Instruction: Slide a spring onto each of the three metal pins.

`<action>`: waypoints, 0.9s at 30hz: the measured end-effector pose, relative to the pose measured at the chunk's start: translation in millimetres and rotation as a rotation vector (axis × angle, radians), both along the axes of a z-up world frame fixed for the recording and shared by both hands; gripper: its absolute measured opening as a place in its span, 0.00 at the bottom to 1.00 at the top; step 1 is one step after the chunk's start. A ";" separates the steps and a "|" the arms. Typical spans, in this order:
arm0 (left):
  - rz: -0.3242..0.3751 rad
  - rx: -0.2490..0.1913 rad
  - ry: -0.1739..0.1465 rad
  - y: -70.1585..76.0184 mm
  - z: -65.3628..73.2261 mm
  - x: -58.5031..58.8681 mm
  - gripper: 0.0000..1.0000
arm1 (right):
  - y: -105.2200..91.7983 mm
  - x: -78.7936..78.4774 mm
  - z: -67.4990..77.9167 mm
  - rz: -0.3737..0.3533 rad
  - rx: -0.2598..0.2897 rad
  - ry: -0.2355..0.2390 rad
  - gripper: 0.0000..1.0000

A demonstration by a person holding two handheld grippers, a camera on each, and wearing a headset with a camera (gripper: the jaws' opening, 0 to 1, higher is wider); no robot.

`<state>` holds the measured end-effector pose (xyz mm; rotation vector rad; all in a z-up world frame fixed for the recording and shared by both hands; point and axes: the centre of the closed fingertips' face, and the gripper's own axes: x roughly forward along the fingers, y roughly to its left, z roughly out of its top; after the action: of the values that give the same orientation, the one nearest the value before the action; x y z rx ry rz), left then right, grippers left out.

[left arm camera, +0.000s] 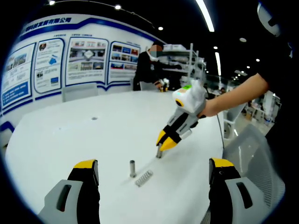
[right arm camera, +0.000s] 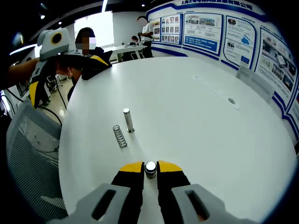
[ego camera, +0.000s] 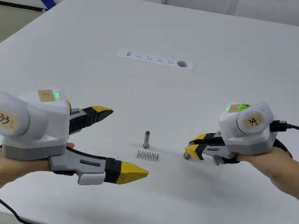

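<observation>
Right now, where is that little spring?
In the head view the spring lies flat on the table, just this side of the upright pin, between the left gripper and the right gripper.

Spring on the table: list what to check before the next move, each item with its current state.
1. Right gripper shut on a metal pin: ok.
2. Left gripper open and free to take the spring: ok.
3. Spring lying flat on the table, touching nothing: ok.
4. Standing pin upright beside the spring, bare: ok.
5. Metal pin's free end sticking out far enough for the spring: cannot tell.
6. Third pin and remaining springs located: cannot tell.
</observation>
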<state>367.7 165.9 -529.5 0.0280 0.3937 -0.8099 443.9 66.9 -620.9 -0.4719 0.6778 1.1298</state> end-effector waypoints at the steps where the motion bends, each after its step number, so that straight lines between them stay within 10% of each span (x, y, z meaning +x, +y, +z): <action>1: 0.000 -0.001 0.000 -0.1 0.3 0.1 1.00 | 0.0 0.1 0.0 0.001 0.000 0.000 0.11; 27: 0.014 -0.014 -0.005 7.3 0.7 0.5 1.00 | 18.6 5.8 49.3 -0.020 0.106 -0.030 0.15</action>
<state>368.2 173.3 -528.8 0.0143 0.3827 -0.7987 449.6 85.5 -571.7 -0.3909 0.5923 1.1319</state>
